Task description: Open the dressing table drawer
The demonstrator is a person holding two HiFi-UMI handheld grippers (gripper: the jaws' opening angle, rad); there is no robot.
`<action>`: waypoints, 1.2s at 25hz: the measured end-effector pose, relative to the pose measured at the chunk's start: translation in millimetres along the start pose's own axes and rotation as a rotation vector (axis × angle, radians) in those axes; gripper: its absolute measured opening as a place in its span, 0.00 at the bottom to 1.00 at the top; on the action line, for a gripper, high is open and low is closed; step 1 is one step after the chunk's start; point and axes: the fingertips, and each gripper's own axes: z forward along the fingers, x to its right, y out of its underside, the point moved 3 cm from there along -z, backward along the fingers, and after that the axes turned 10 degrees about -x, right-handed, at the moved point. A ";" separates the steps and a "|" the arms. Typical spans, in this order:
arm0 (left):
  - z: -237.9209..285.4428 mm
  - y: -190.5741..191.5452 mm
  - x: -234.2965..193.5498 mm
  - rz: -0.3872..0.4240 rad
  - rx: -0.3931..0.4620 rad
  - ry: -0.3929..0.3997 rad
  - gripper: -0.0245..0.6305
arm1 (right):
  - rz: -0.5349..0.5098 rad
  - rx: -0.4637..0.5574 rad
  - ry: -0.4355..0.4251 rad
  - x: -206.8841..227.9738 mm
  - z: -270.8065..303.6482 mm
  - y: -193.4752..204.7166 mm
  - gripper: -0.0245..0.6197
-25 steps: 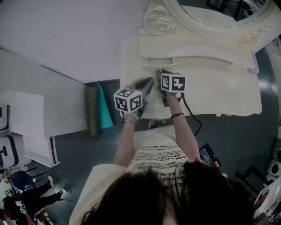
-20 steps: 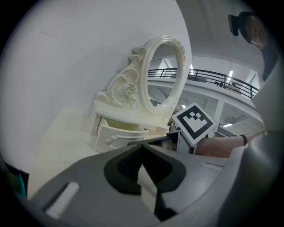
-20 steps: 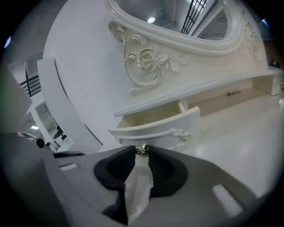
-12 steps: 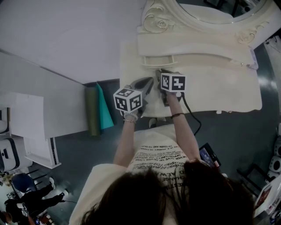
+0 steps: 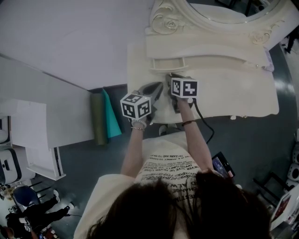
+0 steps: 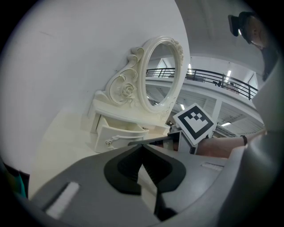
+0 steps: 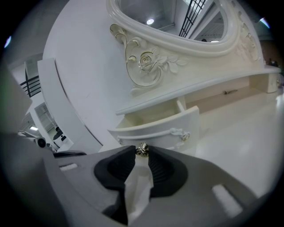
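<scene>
The cream dressing table (image 5: 233, 88) carries an oval mirror (image 5: 219, 14) at its back. Its small left drawer (image 5: 169, 64) stands pulled out; its inside (image 7: 153, 116) looks bare. My right gripper (image 7: 142, 153) is shut on the small metal knob (image 7: 142, 150) at the middle of the curved drawer front (image 7: 164, 129). In the head view it (image 5: 171, 77) reaches the drawer from the near side. My left gripper (image 6: 142, 145) hovers over the tabletop just left of the right one, jaws shut and holding nothing, with the drawer (image 6: 117, 135) ahead of it.
A green roll and a teal sheet (image 5: 103, 116) lean beside the table's left end. A white wall panel (image 5: 70, 42) runs behind. A white cabinet (image 5: 28, 135) stands far left. A black cable (image 5: 205, 126) trails from the right gripper, and a dark device (image 5: 223, 164) lies on the floor.
</scene>
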 end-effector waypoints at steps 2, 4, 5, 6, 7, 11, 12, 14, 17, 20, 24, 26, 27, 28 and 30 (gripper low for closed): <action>-1.0 0.6 0.8 0.001 -0.001 0.001 0.04 | 0.000 0.002 0.001 -0.7 -1.0 0.7 0.19; -1.5 1.4 1.5 0.000 -0.002 0.002 0.04 | 0.000 0.005 0.001 -0.7 -1.8 1.2 0.19; -1.6 1.9 1.8 0.000 -0.003 0.002 0.04 | 0.000 0.008 0.001 -0.4 -2.0 1.5 0.19; -1.7 2.4 2.1 0.001 -0.003 0.002 0.04 | 0.001 0.011 0.000 0.0 -2.2 1.6 0.19; -1.9 2.8 2.3 0.001 -0.003 0.002 0.04 | 0.002 0.015 -0.001 0.2 -2.3 1.7 0.19; -4.7 3.5 2.2 0.004 -0.002 0.001 0.04 | -0.001 0.020 -0.002 -0.1 -2.1 2.2 0.19; -5.7 3.4 1.9 0.004 -0.001 0.000 0.04 | -0.005 0.021 -0.003 -0.4 -2.2 2.0 0.19; -7.5 3.4 1.3 0.004 0.000 -0.003 0.04 | -0.009 0.025 -0.008 -0.5 -2.6 2.1 0.19; -9.1 4.7 1.0 0.004 0.001 -0.003 0.04 | -0.010 0.030 -0.015 -0.9 -3.3 3.6 0.19; -8.7 5.5 1.6 0.006 0.000 -0.001 0.04 | -0.018 0.042 -0.021 -1.7 -4.6 3.5 0.20; -7.7 4.9 4.4 0.010 0.004 0.003 0.04 | -0.029 0.060 -0.034 -1.0 -10.1 3.0 0.21; -7.6 4.6 5.8 0.010 0.010 0.004 0.04 | -0.034 0.074 -0.045 -0.7 -13.8 3.6 0.21; -7.6 4.5 6.5 0.010 0.015 0.005 0.04 | -0.039 0.082 -0.050 -0.5 -15.8 4.1 0.21; -7.6 4.4 7.3 0.010 0.020 0.005 0.04 | -0.045 0.091 -0.055 -0.1 -17.9 4.4 0.21; -7.4 4.7 9.3 0.013 0.026 0.008 0.04 | -0.066 0.111 -0.073 -0.1 -22.2 4.5 0.21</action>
